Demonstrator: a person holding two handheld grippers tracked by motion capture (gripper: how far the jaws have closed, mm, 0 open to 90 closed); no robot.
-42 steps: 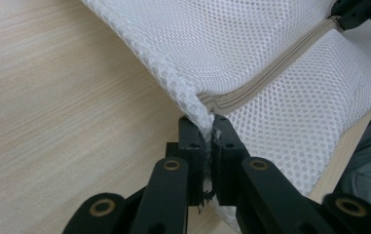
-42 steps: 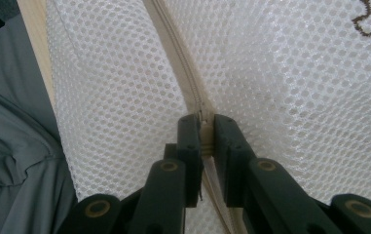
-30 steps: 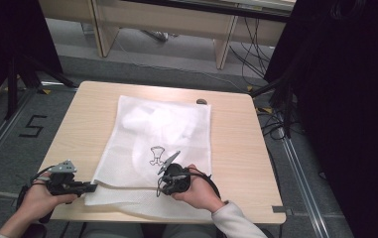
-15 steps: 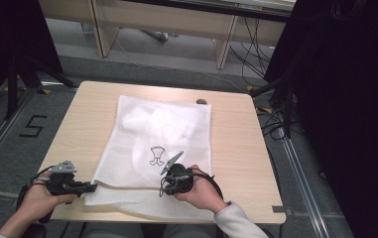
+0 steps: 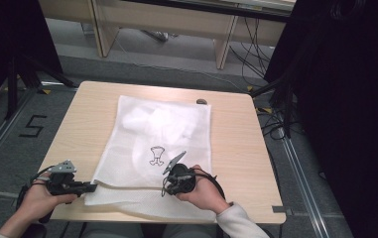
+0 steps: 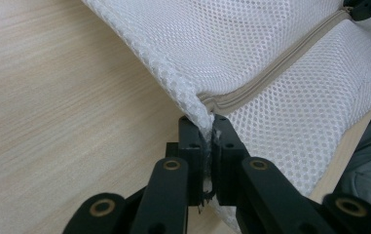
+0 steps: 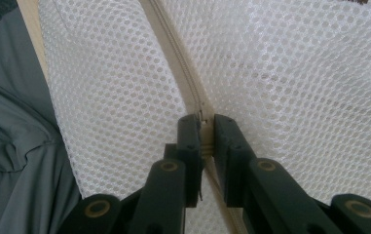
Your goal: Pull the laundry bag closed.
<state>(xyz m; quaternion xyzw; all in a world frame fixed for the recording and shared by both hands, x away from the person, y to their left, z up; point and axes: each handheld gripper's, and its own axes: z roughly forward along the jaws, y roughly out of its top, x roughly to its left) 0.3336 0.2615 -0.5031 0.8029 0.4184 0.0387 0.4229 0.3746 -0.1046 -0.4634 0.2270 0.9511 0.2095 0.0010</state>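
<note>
A white mesh bag (image 5: 152,129) lies flat on the wooden table (image 5: 236,139), with a small dark print (image 5: 157,155) on it and a beige zipper (image 6: 275,68) along its near end. My left gripper (image 5: 92,187) is at the bag's near left corner; in the left gripper view it (image 6: 208,123) is shut on the mesh bag (image 6: 270,34) at the zipper's end. My right gripper (image 5: 166,190) is on the near edge further right; in the right gripper view it (image 7: 205,119) is shut on the zipper (image 7: 173,63), its jaws clamping the pull.
A small dark object (image 5: 201,101) sits at the table's far edge. The near table edge runs just below both hands. Grey trousers (image 7: 12,126) are close beside the bag. Black curtains, cables and a floor mark surround the table.
</note>
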